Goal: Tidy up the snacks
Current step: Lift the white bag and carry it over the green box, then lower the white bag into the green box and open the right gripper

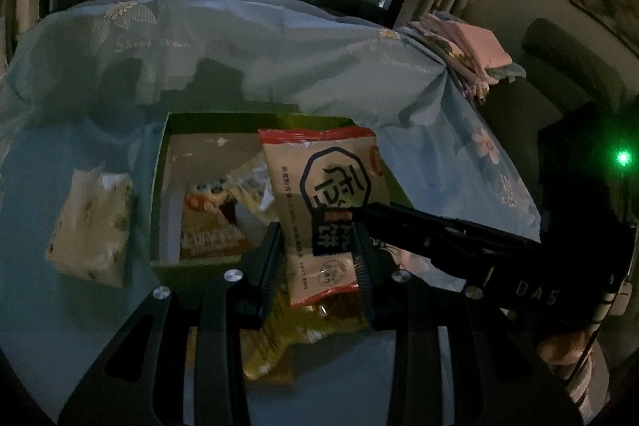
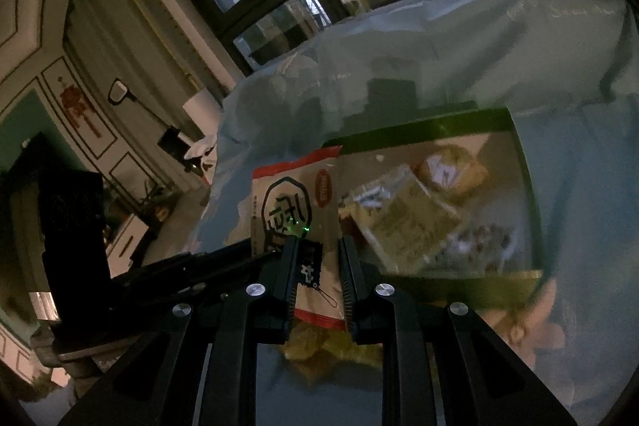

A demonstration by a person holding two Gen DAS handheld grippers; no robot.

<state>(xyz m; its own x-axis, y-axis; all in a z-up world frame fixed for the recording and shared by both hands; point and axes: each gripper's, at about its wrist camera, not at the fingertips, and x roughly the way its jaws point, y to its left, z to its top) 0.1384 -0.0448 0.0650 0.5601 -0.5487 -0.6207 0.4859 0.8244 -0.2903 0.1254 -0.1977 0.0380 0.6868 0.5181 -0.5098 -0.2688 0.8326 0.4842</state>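
A beige snack packet (image 1: 319, 162) with red edges and a dark hexagon print hangs upright over the near right part of a green box (image 1: 159, 186). My left gripper (image 1: 317, 238) is shut on its lower half. My right gripper (image 1: 355, 212) reaches in from the right and pinches the same packet. In the right wrist view the packet (image 2: 291, 186) stands between the right gripper's (image 2: 317, 246) shut fingers. There my left gripper (image 2: 271, 252) comes in from the left. The green box (image 2: 419, 130) holds several snack packs. A yellow packet (image 1: 271, 346) lies below the grippers.
A light blue floral sheet (image 1: 259, 46) covers the surface and rises behind the box. A pale speckled packet (image 1: 92, 226) lies left of the box. Folded cloths (image 1: 467, 54) are stacked at the far right. Windows stand behind.
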